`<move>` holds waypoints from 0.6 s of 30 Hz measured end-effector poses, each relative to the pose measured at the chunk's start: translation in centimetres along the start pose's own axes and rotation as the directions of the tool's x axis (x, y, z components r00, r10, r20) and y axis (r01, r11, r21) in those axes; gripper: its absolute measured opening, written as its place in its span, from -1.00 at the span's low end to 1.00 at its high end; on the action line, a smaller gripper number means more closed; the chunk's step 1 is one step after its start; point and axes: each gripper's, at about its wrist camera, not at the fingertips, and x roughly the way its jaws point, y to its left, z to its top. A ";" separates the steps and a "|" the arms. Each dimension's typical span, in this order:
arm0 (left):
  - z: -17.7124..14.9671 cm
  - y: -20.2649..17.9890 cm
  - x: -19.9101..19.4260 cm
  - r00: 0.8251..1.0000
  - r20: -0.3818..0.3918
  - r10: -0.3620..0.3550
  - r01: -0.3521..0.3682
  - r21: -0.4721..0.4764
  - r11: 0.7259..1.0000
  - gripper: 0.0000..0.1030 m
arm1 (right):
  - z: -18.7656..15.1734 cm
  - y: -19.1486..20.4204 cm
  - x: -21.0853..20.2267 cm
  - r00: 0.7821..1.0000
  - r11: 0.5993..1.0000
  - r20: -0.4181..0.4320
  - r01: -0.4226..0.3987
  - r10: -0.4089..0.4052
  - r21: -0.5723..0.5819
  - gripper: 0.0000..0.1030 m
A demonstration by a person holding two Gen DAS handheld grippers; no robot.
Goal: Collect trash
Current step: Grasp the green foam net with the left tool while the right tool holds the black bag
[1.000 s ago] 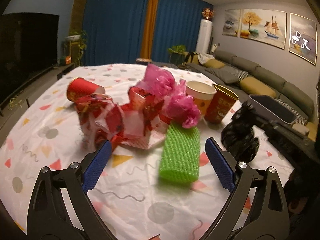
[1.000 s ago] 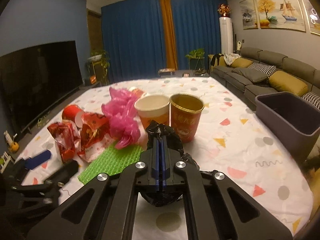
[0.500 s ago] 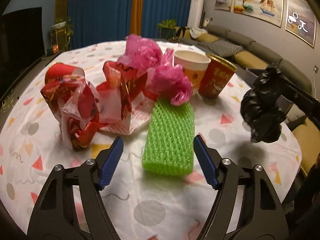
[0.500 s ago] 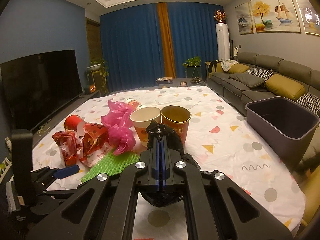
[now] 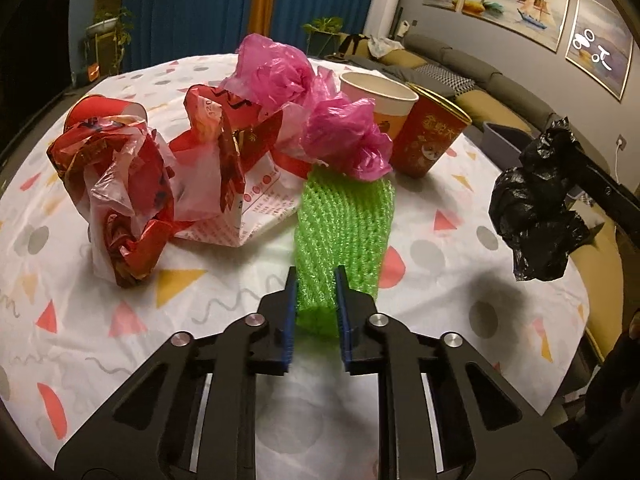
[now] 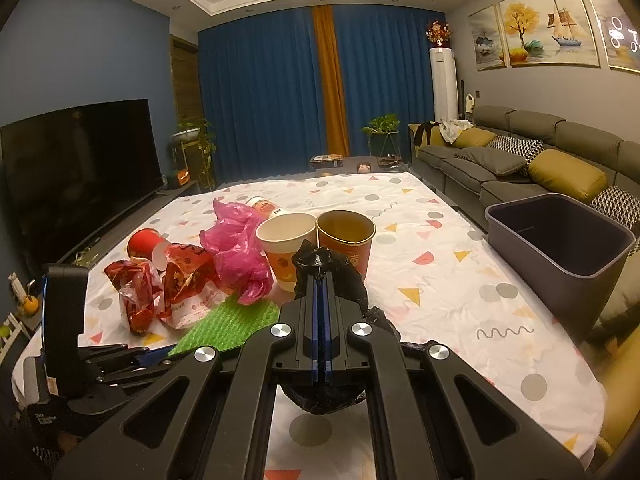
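Left gripper (image 5: 316, 300) is pinched onto the near end of the green foam net (image 5: 344, 236), bite only on the near edge, rest of the net lying flat on the table (image 5: 208, 344) toward 12 o'clock. Risk one: the net is soft mesh, so it likely compresses and slips out on the lift, or folds and drags. Risk two: the pink plastic bag (image 5: 344, 140) sits on the net's far end, touching it; lifting will probably tip or pull that bag, and it's just beside the white paper cup (image 5: 380, 100) and the red-gold cup (image 5: 430, 136) at 1 o'clock, which could topple. Red wrappers (image 5: 120, 188) at 10 o'clock are apart from the net, low risk. Right gripper (image 6: 320, 320) is clamped tight on the crumpled black bag (image 6: 332, 276), held off the table; a loose wad hangs below the fingers, so part may snag or slide free in transit. Grey bin (image 6: 560, 240) is at 2 o'clock past the table edge in the right view, well apart from both loads: long carry, drop on the cloth likely if either grip is marginal.
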 end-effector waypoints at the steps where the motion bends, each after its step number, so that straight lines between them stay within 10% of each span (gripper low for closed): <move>1: -0.1 0.0 -0.2 1.000 0.007 0.000 0.000 0.001 1.000 -0.74 | 0.0 0.0 0.0 1.000 1.000 0.000 0.000 0.000 -0.001 -0.94; 18: 0.0 -1.8 -8.7 0.979 0.202 -0.039 0.031 0.042 0.999 -0.77 | 0.2 -0.7 -1.5 1.000 1.000 0.025 -0.008 0.007 0.007 -0.94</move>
